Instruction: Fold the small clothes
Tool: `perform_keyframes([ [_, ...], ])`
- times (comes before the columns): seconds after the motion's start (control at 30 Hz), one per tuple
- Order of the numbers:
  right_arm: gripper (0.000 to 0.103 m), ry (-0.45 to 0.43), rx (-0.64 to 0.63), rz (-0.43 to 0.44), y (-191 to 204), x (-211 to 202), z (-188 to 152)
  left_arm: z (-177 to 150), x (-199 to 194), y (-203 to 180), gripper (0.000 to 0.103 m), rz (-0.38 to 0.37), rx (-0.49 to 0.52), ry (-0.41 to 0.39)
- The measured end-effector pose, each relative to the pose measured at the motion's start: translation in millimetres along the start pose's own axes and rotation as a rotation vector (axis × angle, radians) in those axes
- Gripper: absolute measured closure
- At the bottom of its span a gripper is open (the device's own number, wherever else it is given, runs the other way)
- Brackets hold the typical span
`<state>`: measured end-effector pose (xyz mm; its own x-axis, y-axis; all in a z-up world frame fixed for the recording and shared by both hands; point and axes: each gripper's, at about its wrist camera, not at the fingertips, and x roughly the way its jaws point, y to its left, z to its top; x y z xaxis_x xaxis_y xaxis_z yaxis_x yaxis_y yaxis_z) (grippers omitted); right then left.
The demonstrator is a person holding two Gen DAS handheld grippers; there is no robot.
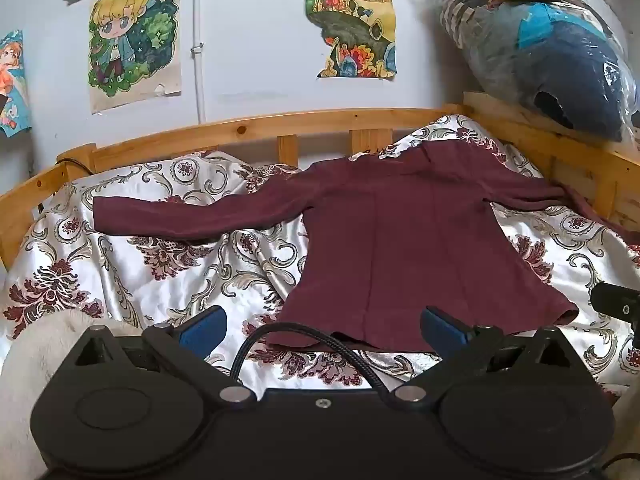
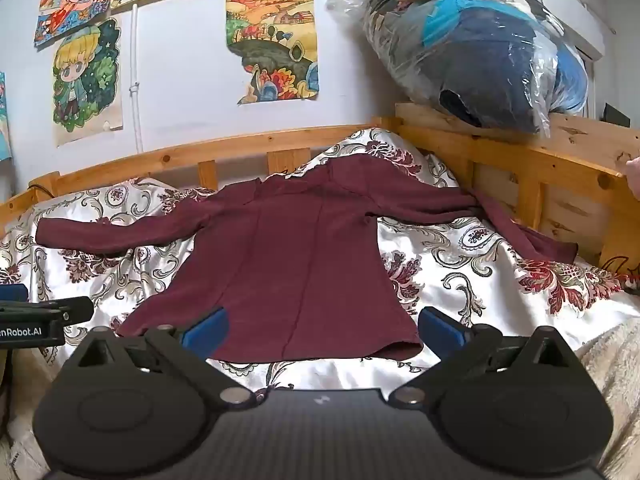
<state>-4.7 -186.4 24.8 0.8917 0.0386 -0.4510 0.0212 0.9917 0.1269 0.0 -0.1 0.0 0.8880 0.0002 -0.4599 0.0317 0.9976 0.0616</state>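
A maroon long-sleeved top (image 2: pixel 288 264) lies spread flat on a floral satin bedspread (image 2: pixel 472 280). The left gripper (image 1: pixel 322 326) and right gripper (image 2: pixel 322 326) hover at its hem, jaws wide and empty. The slick, rumpled spread could slide during folding, skewing creases.

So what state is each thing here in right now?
Maroon long-sleeved top: spread flat, sleeves out, unfolded.
Left gripper: open, empty, short of the hem.
Right gripper: open, empty, short of the hem.
Floral bedspread: rumpled.
Plastic-wrapped bundle: resting on the bed frame.
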Motion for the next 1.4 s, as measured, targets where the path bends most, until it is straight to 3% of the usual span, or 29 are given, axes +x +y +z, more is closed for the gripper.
perform_keyframes([
  [1.4, 0.0, 0.003, 0.011, 0.007, -2.1, 1.6, 0.7, -1.0, -1.1, 5.1, 0.0, 0.013, -0.021, 0.003],
])
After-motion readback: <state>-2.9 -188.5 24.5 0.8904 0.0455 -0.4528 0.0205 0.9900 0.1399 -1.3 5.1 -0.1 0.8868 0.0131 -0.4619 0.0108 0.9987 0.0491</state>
